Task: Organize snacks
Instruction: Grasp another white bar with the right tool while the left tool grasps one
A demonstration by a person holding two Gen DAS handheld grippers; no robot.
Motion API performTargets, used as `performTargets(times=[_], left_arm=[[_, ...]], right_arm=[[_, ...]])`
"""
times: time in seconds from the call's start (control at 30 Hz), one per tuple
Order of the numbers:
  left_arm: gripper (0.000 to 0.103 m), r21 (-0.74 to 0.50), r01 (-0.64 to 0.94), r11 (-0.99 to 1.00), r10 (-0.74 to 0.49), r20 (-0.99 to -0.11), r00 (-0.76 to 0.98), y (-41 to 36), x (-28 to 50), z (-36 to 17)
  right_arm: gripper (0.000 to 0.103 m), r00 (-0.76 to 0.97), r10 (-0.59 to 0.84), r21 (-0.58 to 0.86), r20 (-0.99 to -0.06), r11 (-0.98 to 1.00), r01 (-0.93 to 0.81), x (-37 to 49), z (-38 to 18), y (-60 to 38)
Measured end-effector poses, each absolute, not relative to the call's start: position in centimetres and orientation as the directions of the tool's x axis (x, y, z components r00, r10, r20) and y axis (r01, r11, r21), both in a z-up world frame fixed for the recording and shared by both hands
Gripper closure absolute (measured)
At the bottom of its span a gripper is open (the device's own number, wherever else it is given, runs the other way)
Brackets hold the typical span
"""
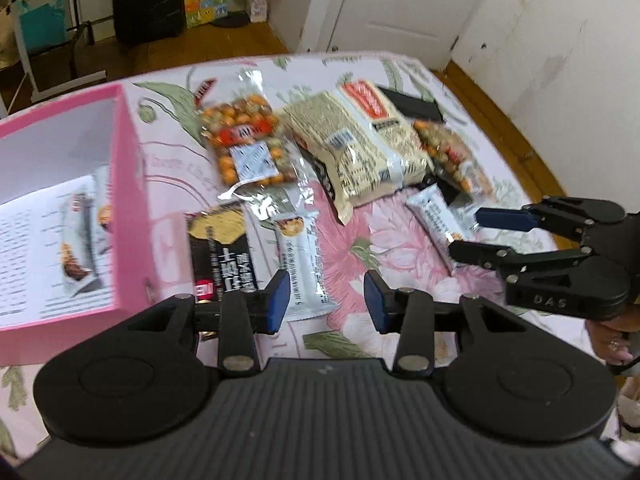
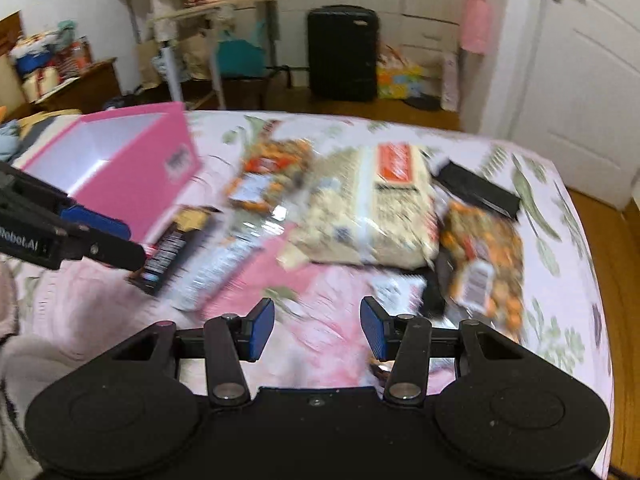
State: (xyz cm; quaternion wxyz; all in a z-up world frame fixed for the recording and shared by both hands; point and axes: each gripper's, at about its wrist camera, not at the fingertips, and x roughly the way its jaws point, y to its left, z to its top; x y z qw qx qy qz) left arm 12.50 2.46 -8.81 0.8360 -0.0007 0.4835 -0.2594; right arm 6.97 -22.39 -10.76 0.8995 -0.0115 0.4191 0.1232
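Snack bar (image 1: 305, 264) in white wrapper, lying on the floral bedspread (image 1: 400, 280) beside the pink box (image 1: 132, 216), long axis running away between left gripper (image 1: 327, 300) fingers, parted, empty. Right gripper (image 2: 317, 328) likewise open, empty, farther off.

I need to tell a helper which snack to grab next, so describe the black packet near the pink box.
Find the pink box at the left of the flowered bedspread. Just beside its near right corner lies the black packet, flat, next to a white snack bar. It is the only dark wrapper there, with a gold top and white lettering.
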Motion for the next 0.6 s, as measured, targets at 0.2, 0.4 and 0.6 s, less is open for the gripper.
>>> performTargets(times=[0.2, 0.4, 0.6], left_arm=[[0.063, -0.177, 0.429, 0.886, -0.362, -0.842, 0.400, -0.6, 14.4, -12.6], [0.062, -0.144, 0.374, 0.916, -0.301, -0.864, 0.404, -2.2, 16.3, -15.1], [0.078, -0.094, 0.378, 0.921, -0.258, -0.874, 0.412, -2.6, 16.2, -15.0]], right_arm=[[0.050, 0.620, 0.156, 0.074, -0.769, 0.985, -0.157, 8.1, -14.6, -24.4], [0.054, 0.606, 0.104, 0.036, -0.789, 0.992, -0.124, 9.6, -17.5, -24.8], [0.073, 0.618, 0.076, -0.003, -0.783, 0.992, -0.125, 9.4, -17.6, -23.9]])
